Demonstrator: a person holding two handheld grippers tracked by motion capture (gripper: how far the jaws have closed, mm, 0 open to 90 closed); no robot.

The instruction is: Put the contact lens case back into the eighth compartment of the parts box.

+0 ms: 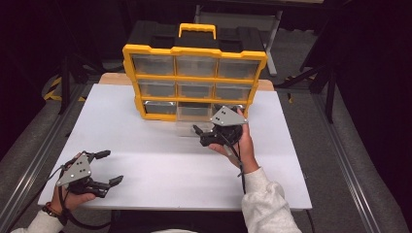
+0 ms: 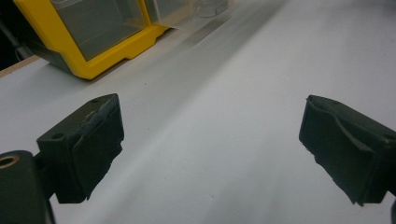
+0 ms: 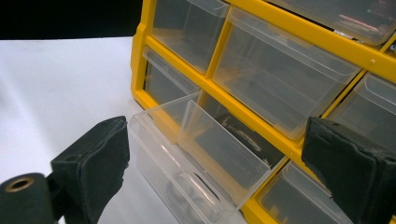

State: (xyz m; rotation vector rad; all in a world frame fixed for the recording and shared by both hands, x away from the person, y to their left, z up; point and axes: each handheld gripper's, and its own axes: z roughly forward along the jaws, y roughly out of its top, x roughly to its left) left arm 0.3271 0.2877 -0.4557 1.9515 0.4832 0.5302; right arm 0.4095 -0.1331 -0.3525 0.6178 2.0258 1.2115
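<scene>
A white bench (image 1: 145,160) carries a yellow drawer cabinet (image 1: 194,73) against its far edge, three rows of clear drawers. The bottom middle drawer (image 3: 196,154) is pulled out toward the near edge, its long axis running straight out of the cabinet; something round and clear lies inside, too faint to name. The right gripper (image 1: 206,134) hangs just beside that drawer's front, far nearer than the other, jaws spread wide with the drawer between them, touching nothing. The left gripper (image 1: 108,167) sits near the near-left corner, well apart, released and empty.
</scene>
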